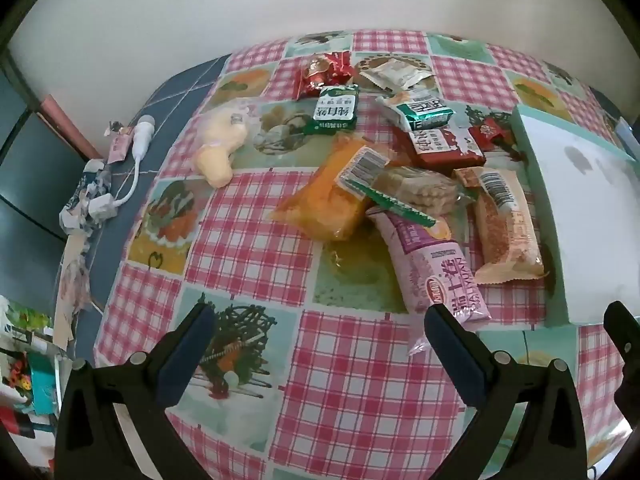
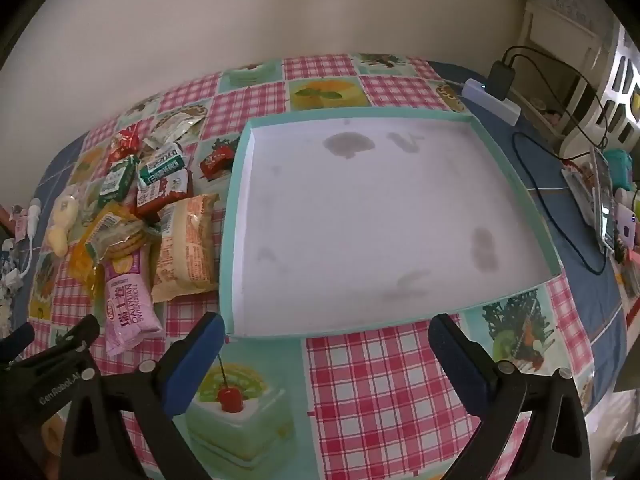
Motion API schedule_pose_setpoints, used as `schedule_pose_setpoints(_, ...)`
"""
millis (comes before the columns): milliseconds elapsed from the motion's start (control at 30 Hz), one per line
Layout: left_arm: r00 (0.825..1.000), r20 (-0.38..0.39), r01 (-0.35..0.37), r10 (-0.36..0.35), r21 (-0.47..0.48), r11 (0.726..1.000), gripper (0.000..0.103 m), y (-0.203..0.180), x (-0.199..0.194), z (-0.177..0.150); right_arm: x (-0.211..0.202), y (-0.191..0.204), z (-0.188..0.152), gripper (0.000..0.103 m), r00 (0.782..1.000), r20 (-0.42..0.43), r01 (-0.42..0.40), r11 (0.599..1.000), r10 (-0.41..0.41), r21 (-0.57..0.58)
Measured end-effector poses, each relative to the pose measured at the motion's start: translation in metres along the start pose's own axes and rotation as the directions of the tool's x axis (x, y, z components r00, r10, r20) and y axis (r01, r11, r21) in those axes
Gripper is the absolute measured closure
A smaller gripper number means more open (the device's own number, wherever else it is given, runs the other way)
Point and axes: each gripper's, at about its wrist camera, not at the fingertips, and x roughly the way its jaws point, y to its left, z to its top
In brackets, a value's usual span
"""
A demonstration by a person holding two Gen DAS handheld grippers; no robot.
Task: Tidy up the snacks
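A heap of wrapped snacks lies on the patterned tablecloth: an orange packet (image 1: 328, 196), a pink Swiss-roll packet (image 1: 436, 264), a tan cake packet (image 1: 508, 224), green (image 1: 334, 110) and red (image 1: 322, 72) small packets, and a pale yellow bun (image 1: 218, 148). To their right sits an empty teal-rimmed white box (image 2: 236, 216), its edge (image 1: 540, 184) showing in the left wrist view too. My left gripper (image 1: 320, 316) hangs open above the cloth, near the pink packet's end. My right gripper (image 2: 326, 328) is open over the box's near rim. The pink packet (image 2: 128, 300) lies left of it.
A power strip (image 2: 492, 100) with a charger and black cables lies at the table's far right, beside cluttered shelves. A white cable and adapter (image 1: 136, 152) and crumpled paper sit on the blue cloth at the left edge. The wall runs behind the table.
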Motion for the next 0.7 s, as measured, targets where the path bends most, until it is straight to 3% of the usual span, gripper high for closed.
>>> schedule_pose_setpoints(33, 1.000, 0.007, -0.026, 0.026, 0.022, 0.999, 0.000, -0.0086, -0.0021, -0.0006, -0.0003, -0.0002, 0.0004, 0.000, 1.000, 0.001, 0.000, 1.000, 0.000, 0.000)
schedule_pose_setpoints(233, 1.000, 0.008, -0.028, 0.028, 0.015, 0.999, 0.000, -0.0149, -0.0043, -0.0015, -0.0020, -0.0021, 0.0028, 0.000, 1.000, 0.009, 0.002, 1.000, -0.002, 0.000)
schedule_pose_setpoints(700, 1.000, 0.004, 0.002, -0.002, 0.028, 1.000, 0.000, -0.0057, -0.0027, -0.0015, 0.0001, 0.0021, 0.0014, 0.000, 1.000, 0.000, -0.011, 1.000, 0.011, -0.008)
